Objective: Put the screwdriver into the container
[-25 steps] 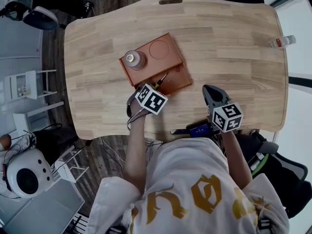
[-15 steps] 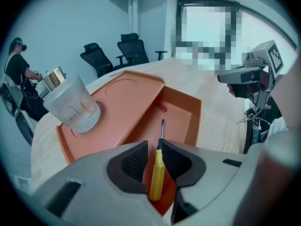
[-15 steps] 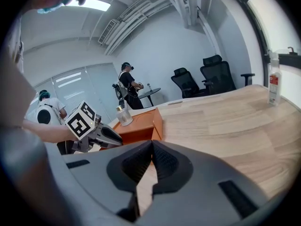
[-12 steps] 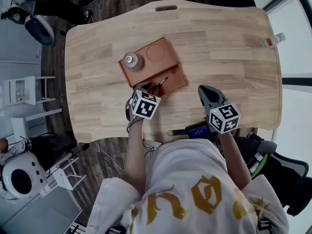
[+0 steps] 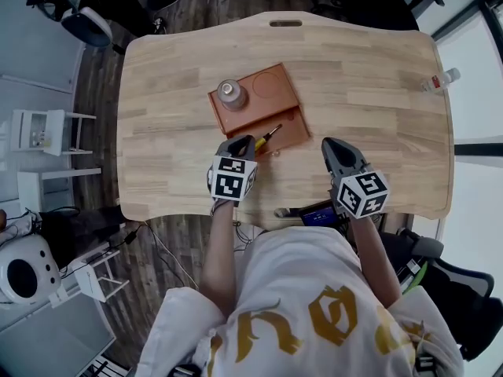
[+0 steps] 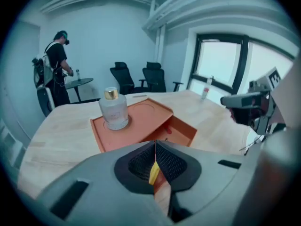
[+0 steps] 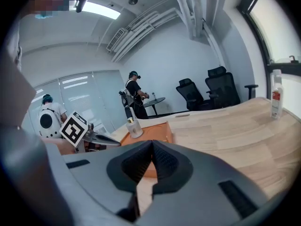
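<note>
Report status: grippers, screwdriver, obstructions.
Left gripper shut on screwdriver, tip over the container and its open compartment. Right gripper shut, empty, aside. Bottle stands on the container's raised deck, not in the way.

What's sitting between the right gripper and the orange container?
Nothing. The head view shows only bare table between the right gripper and the orange container.

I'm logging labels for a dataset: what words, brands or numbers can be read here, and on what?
Nothing reads clearly.
Shirt: gold lettering, distorted, unreadable.
Jar: label blurred.
Bottle: red label too small.
Left cube, right cube: square markers only, no words.
</note>
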Available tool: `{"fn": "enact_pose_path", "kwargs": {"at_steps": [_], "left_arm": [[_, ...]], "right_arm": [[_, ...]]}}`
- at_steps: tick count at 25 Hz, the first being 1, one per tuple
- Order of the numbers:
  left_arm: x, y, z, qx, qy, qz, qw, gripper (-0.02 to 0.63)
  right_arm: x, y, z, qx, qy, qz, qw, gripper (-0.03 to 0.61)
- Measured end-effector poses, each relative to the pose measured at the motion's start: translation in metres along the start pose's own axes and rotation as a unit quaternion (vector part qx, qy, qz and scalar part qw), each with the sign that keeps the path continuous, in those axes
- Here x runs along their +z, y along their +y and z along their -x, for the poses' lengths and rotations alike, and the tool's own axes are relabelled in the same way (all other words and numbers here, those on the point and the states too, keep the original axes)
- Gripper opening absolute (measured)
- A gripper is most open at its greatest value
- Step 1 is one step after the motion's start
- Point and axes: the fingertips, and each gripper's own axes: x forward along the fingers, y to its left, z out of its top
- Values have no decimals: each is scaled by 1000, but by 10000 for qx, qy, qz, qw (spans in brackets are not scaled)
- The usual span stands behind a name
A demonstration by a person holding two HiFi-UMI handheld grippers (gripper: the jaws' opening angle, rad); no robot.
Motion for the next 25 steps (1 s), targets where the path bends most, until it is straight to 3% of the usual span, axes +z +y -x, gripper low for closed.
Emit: {"fn": "enact_pose_path", "kwargs": {"at_steps": [4, 11, 17, 25], "left_arm": [[33, -8, 34, -472, -1180, 958, 9873, 11], [77, -14, 93, -495, -2754, 1176, 9528, 11], [78, -12, 107, -340, -2881, 892, 9528, 9], [78, -19, 114, -432, -2952, 677, 9521, 9]], "right_arm": [[26, 20, 5, -42, -470, 274, 9985, 11], [51, 43, 8, 69, -799, 390, 9960, 11], [52, 54, 9, 143, -836, 384, 9957, 11], [44, 64, 10, 234, -736, 689, 9946, 11]]}}
